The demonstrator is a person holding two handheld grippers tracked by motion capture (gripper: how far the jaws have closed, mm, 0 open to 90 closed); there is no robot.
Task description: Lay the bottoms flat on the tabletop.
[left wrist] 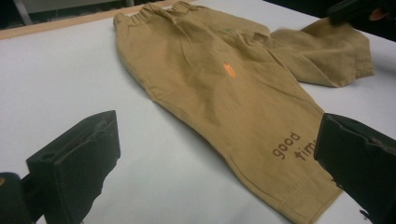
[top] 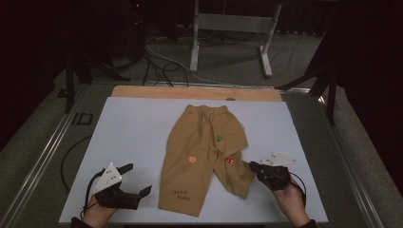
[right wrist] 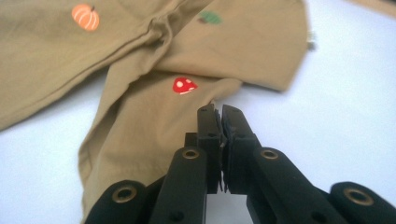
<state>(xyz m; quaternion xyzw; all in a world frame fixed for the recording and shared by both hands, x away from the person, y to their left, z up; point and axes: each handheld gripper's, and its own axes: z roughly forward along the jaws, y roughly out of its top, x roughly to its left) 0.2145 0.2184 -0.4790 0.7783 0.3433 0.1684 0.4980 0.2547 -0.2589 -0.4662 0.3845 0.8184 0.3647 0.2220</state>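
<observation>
Tan child's trousers (top: pixel 204 142) lie flat on the white mat (top: pixel 128 128), waistband at the far end, with small pumpkin, leaf and mushroom prints and "good time" on the near left leg. My right gripper (top: pixel 252 165) is at the outer edge of the right leg. In the right gripper view its jaws (right wrist: pixel 219 109) are pressed together, pinching the cloth edge just below the red mushroom (right wrist: pixel 184 85). My left gripper (top: pixel 138 178) rests open on the mat, left of the left leg's hem. In the left gripper view the hem of the trousers (left wrist: pixel 224 98) lies between its wide jaws (left wrist: pixel 217 168), untouched.
The mat covers a wooden tabletop (top: pixel 142 90) with metal rails (top: pixel 43 156) along both sides. Beyond the table stand a grey metal frame (top: pixel 233 23) and loose cables (top: pixel 161 66) on the floor. Bare mat lies left and right of the trousers.
</observation>
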